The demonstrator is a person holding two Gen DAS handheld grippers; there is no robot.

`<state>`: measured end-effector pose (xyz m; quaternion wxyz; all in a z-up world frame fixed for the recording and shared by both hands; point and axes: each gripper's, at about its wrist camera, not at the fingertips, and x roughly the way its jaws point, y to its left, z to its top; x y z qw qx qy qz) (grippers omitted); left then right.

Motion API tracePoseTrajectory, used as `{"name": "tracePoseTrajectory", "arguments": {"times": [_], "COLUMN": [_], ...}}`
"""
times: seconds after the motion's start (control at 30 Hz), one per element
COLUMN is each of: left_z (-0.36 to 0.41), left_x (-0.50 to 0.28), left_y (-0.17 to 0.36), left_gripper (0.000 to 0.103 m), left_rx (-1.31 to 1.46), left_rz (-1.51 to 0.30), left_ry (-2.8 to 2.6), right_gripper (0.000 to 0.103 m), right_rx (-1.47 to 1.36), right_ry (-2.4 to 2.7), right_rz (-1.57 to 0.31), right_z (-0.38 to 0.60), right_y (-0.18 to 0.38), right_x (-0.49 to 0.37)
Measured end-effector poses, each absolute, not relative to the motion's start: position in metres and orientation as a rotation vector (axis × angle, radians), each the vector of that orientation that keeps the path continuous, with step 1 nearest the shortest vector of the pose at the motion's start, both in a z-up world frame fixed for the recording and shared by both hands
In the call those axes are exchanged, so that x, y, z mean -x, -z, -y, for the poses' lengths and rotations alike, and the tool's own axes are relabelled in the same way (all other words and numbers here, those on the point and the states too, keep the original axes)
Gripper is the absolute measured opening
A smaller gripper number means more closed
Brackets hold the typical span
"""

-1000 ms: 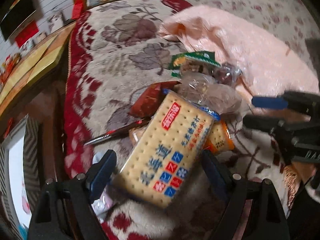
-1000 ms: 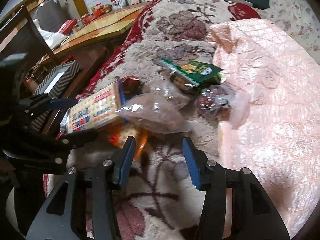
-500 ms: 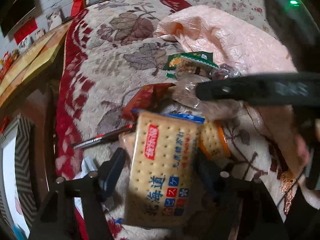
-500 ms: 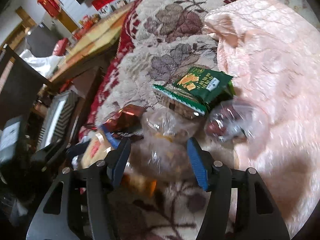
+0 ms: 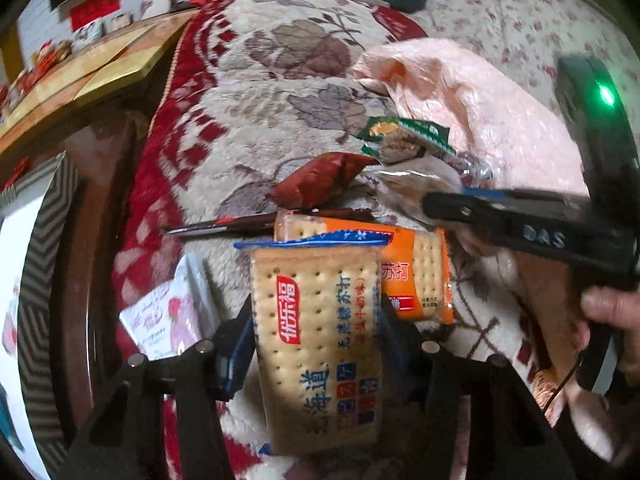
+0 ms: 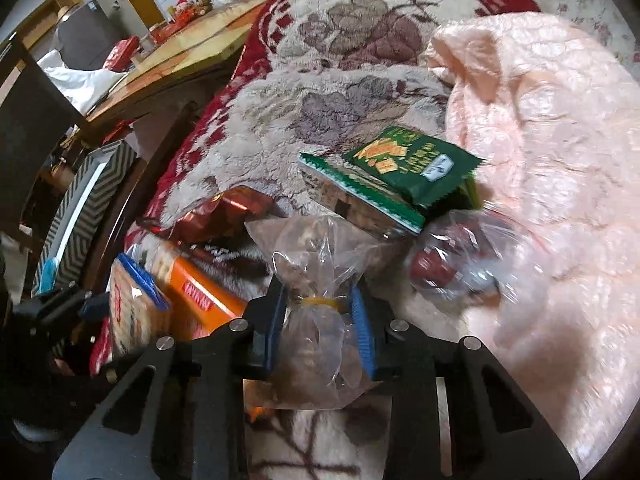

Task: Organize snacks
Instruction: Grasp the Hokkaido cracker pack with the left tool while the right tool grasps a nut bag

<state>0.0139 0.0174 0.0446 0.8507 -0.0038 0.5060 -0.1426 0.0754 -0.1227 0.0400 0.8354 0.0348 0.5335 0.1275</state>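
Two wrist views, snack pile on a floral plush blanket [image 5: 280, 92].

Left gripper [image 5: 316, 328]: jaws closing on the blue-edged cracker pack [image 5: 316, 320]; pads lie against both long edges of the pack, which runs lengthwise between the fingers, printed face up. Just behind it, partly overlapped: orange cracker pack [image 5: 416, 276]. Further back: red foil packet [image 5: 320, 180], then green snack pouch [image 5: 404, 136]. A pale pink sachet [image 5: 168, 316] lies left of the gripper, near the blanket's red border.

Right gripper [image 6: 318, 320]: jaws closing, blue pads pinching the clear bag of brown snacks [image 6: 316, 352] at its neck, w/ a yellow band just at pad level. Bag top fans out above the pads. In this view the green pouch sits beyond, on a second green-edged pack [image 6: 360, 200]. To the right: clear bag w/ red items [image 6: 452, 264], at the edge of a pink quilt [image 6: 540, 160]. A hand [image 5: 612, 320] grips the right tool's handle in the left view.
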Motion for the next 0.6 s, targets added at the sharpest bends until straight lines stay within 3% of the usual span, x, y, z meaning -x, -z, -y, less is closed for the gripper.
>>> {"name": "tracePoseTrajectory", "arguments": {"times": [0.6], "left_z": [-0.051], "left_x": [0.015], "left_y": [-0.067], "left_gripper": [0.057], "left_rx": [0.11], "left_rz": [-1.013], "left_ry": [0.201], "right_gripper": [0.029], "right_rx": [-0.039], "right_ry": [-0.384], "right_rz": [-1.003], "right_z": [0.098], "right_y": [-0.087], "right_x": [-0.02]}}
